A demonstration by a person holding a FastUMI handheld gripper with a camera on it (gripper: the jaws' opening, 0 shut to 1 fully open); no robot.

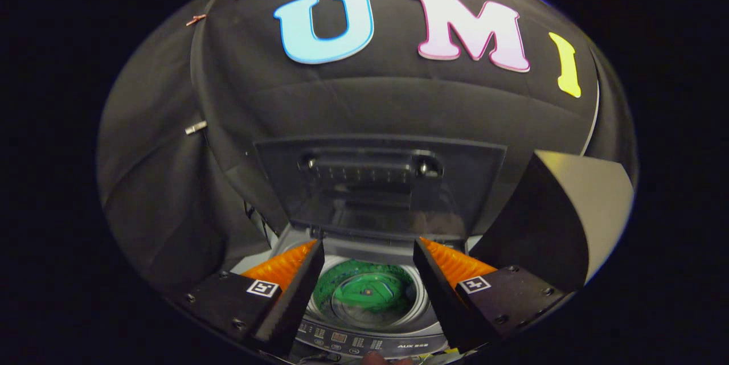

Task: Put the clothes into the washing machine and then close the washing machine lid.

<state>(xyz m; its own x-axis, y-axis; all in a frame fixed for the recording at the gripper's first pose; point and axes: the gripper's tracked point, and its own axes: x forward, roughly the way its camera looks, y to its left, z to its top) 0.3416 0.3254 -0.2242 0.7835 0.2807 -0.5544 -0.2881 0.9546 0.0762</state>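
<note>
Gripper (369,251) spread wide, washing machine (364,296) drum between its fingers.

A green garment (364,291) lies in the grey washing machine (370,342), whose lid (379,183) is dark and see-through.

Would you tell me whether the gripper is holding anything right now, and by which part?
Nothing is held: the gripper is open above the washing machine's drum, below the raised lid.
</note>
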